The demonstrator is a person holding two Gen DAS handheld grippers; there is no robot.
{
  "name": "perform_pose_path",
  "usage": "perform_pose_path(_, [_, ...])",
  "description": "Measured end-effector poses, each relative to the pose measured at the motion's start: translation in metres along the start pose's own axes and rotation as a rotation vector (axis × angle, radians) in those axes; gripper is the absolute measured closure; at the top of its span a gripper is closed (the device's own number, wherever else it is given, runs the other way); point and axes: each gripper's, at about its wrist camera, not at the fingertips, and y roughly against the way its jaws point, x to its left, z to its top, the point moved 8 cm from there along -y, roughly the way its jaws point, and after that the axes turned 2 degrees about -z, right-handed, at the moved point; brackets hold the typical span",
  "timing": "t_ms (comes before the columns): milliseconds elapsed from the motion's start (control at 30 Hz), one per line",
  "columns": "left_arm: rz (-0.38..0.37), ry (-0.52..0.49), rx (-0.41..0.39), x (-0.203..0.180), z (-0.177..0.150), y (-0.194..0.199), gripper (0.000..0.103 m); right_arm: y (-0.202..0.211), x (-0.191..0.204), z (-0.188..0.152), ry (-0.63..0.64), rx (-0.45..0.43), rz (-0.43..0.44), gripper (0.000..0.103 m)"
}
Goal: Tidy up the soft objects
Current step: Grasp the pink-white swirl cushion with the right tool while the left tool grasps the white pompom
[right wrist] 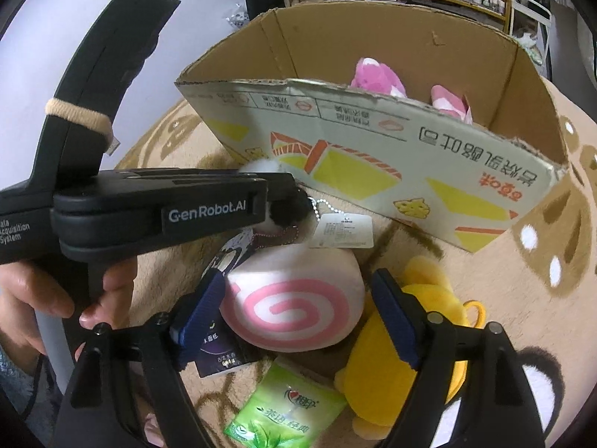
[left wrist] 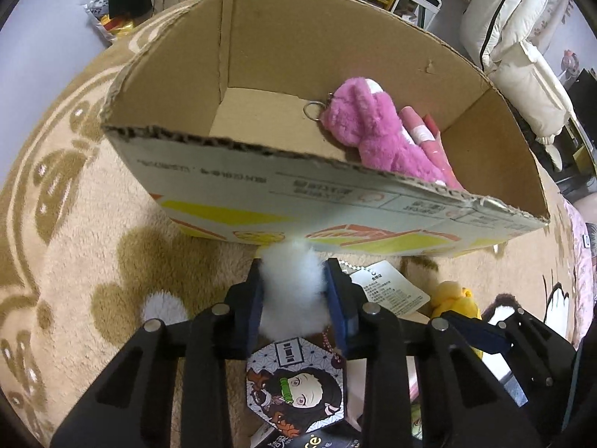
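The left gripper (left wrist: 293,291) squeezes a white fluffy toy (left wrist: 291,280) on the rug by the box (left wrist: 231,160), where a pink plush (left wrist: 369,127) already lies, while the right gripper (right wrist: 302,321) sits wide open around the swirl cushion (right wrist: 294,298), a yellow plush (right wrist: 429,339) waiting beside it.

1. Box (left wrist: 335,56): brown cardboard, yellow and orange print outside.
2. Plush (left wrist: 373,127) inside: pink.
3. Pompom (left wrist: 291,280): white.
4. Roll cushion (right wrist: 294,298): white, pink spiral.
5. Toy (right wrist: 440,336): yellow.
6. Packet (right wrist: 287,410): green.
7. Rug (left wrist: 74,242): beige, brown motifs.
8. Tongs' pads (right wrist: 395,321): blue.
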Motion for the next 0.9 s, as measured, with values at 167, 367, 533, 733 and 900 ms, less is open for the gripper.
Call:
perform_pose_path(167, [-0.003, 0.010, 0.017, -0.006, -0.003, -0.004, 0.069, -0.006, 0.000, 0.004, 0.017, 0.000, -0.018, 0.014])
perform_pose_path(367, [0.017, -0.020, 0.013, -0.009, -0.003, -0.005, 0.073, -0.011, 0.004, 0.002, 0.029, 0.002, -0.048, 0.026])
perform_pose_path(533, [0.069, -0.043, 0.010, -0.012, -0.001, 0.005, 0.088, -0.012, 0.008, 0.005, 0.042, 0.002, -0.040, 0.048])
perform_pose_path(733, [0.076, -0.024, 0.000, -0.009, 0.001, 0.012, 0.095, 0.000, 0.006, 0.010, 0.026, -0.039, -0.029, 0.060])
perform_pose_path(900, [0.107, -0.018, -0.018, -0.001, 0.003, 0.024, 0.096, 0.013, 0.002, 0.016, 0.004, -0.084, -0.037, 0.061])
